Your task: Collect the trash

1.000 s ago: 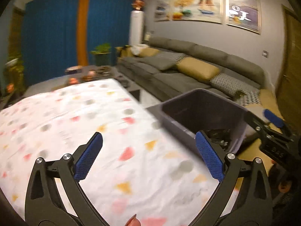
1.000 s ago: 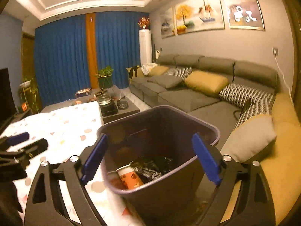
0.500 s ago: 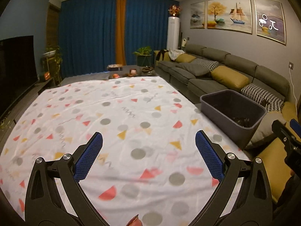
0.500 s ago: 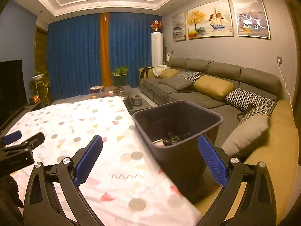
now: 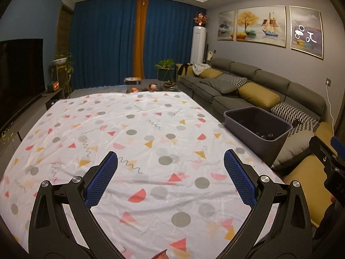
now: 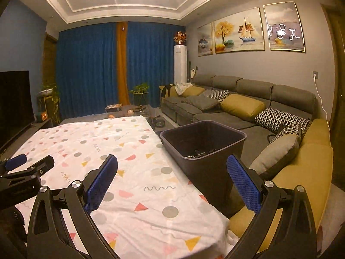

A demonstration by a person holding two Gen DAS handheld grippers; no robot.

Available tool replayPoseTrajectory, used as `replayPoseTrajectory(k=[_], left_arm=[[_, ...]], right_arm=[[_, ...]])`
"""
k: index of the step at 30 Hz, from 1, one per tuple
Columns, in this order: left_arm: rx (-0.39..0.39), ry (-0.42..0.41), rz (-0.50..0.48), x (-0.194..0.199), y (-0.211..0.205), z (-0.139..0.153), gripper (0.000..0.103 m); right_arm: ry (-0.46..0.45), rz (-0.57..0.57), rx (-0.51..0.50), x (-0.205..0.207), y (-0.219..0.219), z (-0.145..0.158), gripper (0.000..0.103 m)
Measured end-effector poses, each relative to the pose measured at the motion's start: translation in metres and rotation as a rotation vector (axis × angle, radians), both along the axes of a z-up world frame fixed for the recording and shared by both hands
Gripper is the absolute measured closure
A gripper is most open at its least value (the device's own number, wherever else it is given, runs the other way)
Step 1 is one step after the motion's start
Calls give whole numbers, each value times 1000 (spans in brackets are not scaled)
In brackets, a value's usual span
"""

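The left tool (image 5: 170, 181) is hovering over the bench (image 5: 64, 133), its blue pads standing wide apart with nothing between them but the patterned cloth (image 5: 138, 129) below. The cloth, white with grey dots and pink and yellow triangles, is lying flat ahead of this tool and stretching away toward the blue curtains (image 5: 103, 43) at the far wall. Ahead and to the right of the left tool, the dark grey bin (image 5: 258, 138) is standing at the bench's right edge, next to the grey sofa (image 5: 248, 82); some dark trash (image 5: 265, 134) is showing at its bottom.

The right tool (image 6: 172, 183) is also spread fully wide and gripping nothing. It is pointing over the right edge of the bench, and the bin (image 6: 207, 168) is sitting just ahead of it, between the lines of its two fingers, apart from both pads. From this side the trash (image 6: 200, 152) is lying low inside the bin as a dark crumpled heap; what the pieces are I cannot tell. To the right of the right tool a yellow seat cushion (image 6: 306, 172) and a grey pillow (image 6: 276, 151) are resting on the sofa. At the far left of the right wrist view, part of the left tool (image 6: 25, 168) is showing over the cloth.
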State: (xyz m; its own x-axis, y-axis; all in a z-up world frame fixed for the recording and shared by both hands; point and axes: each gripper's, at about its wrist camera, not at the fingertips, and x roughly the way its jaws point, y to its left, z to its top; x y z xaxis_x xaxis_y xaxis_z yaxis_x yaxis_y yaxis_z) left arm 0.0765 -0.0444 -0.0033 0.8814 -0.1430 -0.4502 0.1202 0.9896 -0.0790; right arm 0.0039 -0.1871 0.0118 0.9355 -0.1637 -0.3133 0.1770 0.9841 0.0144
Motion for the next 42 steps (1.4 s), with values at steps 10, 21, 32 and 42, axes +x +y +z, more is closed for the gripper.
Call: replayPoseTrajectory(k=[10,21,32,42], left_arm=[[-19,-31,-6,-14,5,9,6],[-28,-27,-9,-15,6,7,6],[-29,-30,-14,-15,3,8,6],[-35,-32,-20,-16,0,9,6]], right_arm=[[-14,18,-11,-8,7,5,6],[-14,18,-6,-9,7,4,6],[-14,13,2,-10,6,6,6],[-17,10,4,-9,6,8,6]])
